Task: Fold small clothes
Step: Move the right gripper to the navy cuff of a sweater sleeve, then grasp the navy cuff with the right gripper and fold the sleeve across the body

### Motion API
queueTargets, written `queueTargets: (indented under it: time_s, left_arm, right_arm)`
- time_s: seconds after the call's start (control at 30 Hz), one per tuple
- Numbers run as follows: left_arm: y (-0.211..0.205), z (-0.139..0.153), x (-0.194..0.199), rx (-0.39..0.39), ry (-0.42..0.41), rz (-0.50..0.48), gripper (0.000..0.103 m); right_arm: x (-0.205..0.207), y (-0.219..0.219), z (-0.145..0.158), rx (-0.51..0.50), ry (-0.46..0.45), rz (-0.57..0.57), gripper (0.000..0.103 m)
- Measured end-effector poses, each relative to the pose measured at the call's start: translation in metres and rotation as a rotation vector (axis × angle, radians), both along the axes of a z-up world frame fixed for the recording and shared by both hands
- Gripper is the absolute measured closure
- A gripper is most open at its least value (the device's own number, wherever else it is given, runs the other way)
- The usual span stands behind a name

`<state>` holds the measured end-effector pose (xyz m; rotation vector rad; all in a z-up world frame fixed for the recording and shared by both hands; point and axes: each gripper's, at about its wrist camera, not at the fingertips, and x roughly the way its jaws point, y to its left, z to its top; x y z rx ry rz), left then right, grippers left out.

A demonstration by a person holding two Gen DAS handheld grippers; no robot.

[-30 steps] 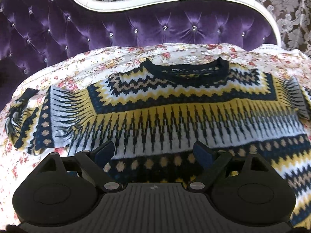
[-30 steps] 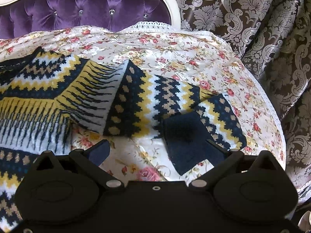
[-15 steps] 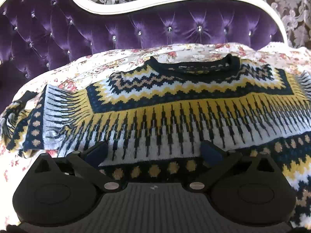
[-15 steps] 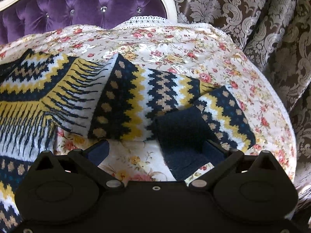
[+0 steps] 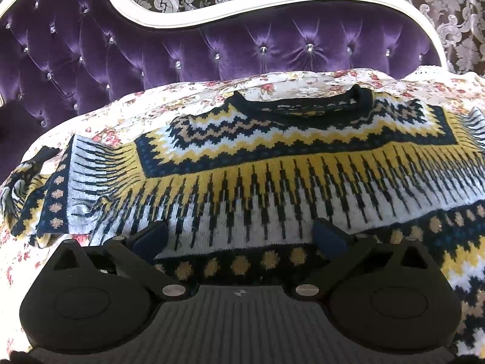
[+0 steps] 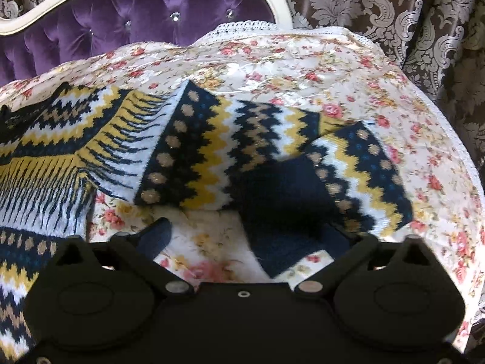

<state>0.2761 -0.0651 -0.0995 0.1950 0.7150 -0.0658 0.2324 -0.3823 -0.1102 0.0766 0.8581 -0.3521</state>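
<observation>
Patterned knit sweater [image 5: 272,182], navy/yellow/white zigzags, lies flat and front up on a floral bedspread [image 5: 145,106], navy collar [image 5: 303,106] toward 12 o'clock by the headboard. In the left wrist view one sleeve [image 5: 39,194] is bunched at 9 o'clock, edge crumpled. In the right wrist view the other sleeve [image 6: 242,151] runs out toward 3 o'clock, then doubles back so its navy cuff [image 6: 291,212] points to 6 o'clock.

Left gripper [image 5: 239,236] is over the sweater body low of centre, jaws spread wide, nothing between them; whether the tips touch the knit is hard to tell. Right gripper [image 6: 251,236] sits at the cuff, jaws wide, holding nothing; left finger over bare bedspread, right fingertip lost against the dark cuff.

Purple tufted headboard [image 5: 212,45] with a white frame at 12 o'clock, damask curtain [image 6: 394,15] behind and toward 2 o'clock.
</observation>
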Motion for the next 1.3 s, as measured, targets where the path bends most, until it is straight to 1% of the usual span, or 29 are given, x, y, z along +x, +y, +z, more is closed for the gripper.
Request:
queueTargets:
  time_s: [0.07, 0.1, 0.13, 0.17, 0.23, 0.33, 0.43, 0.5, 0.6, 0.63, 0.73, 0.83, 0.93, 1.0, 1.13, 1.23, 1.3]
  left_arm:
    - [0.001, 0.000, 0.000, -0.001, -0.004, 0.001, 0.000]
    - [0.001, 0.000, 0.000, -0.001, -0.006, 0.001, 0.000]
    - [0.001, 0.000, -0.001, -0.002, -0.008, 0.002, 0.000]
    - [0.001, 0.000, -0.001, -0.003, -0.009, 0.002, 0.000]
    - [0.002, -0.001, -0.001, -0.006, -0.009, 0.002, 0.000]
    - [0.002, -0.001, -0.002, -0.008, -0.010, 0.001, 0.000]
    - [0.003, 0.001, 0.000, -0.014, 0.002, 0.001, 0.000]
    - [0.005, 0.004, 0.003, -0.027, 0.021, -0.009, 0.000]
    - [0.011, 0.012, 0.006, -0.045, 0.061, -0.036, 0.004]
    - [0.013, 0.015, 0.005, -0.052, 0.071, -0.041, 0.011]
    - [0.025, 0.029, 0.000, -0.079, 0.079, -0.038, 0.011]
    - [0.042, 0.043, -0.007, -0.080, 0.060, -0.030, 0.011]
    - [0.063, 0.055, -0.014, -0.084, 0.037, -0.019, 0.011]
    - [0.078, 0.060, -0.018, -0.090, 0.030, -0.005, 0.011]
    - [0.109, 0.065, -0.024, -0.097, 0.030, 0.031, 0.011]
    - [0.131, 0.063, -0.028, -0.089, 0.033, 0.067, 0.011]
    - [0.144, 0.058, -0.028, -0.083, 0.042, 0.089, 0.011]
  right_arm:
    - [-0.007, -0.006, 0.005, -0.011, -0.008, 0.008, 0.042]
    - [-0.009, -0.009, 0.007, -0.016, -0.006, 0.006, 0.047]
    - [-0.011, -0.014, 0.009, -0.017, -0.003, 0.002, 0.056]
    - [-0.014, -0.019, 0.011, -0.005, -0.002, 0.008, 0.069]
    - [-0.016, -0.030, 0.014, 0.017, 0.002, 0.004, 0.088]
    - [-0.022, -0.046, 0.021, 0.090, -0.021, -0.025, 0.090]
    - [-0.024, -0.052, 0.033, 0.109, -0.041, -0.048, 0.090]
    - [-0.025, -0.051, 0.048, 0.114, -0.063, -0.053, 0.090]
    - [-0.022, -0.042, 0.081, 0.131, -0.110, -0.040, 0.090]
    - [-0.019, -0.037, 0.094, 0.140, -0.125, -0.027, 0.090]
    - [-0.007, -0.015, 0.130, 0.172, -0.164, 0.023, 0.090]
    - [0.012, 0.023, 0.163, 0.207, -0.203, 0.101, 0.090]
    - [0.033, 0.071, 0.182, 0.256, -0.229, 0.201, 0.090]
    - [0.050, 0.110, 0.186, 0.295, -0.236, 0.278, 0.090]
    - [0.084, 0.184, 0.173, 0.352, -0.220, 0.407, 0.090]
    - [0.108, 0.233, 0.152, 0.408, -0.187, 0.476, 0.090]
    - [0.124, 0.263, 0.130, 0.430, -0.153, 0.509, 0.090]
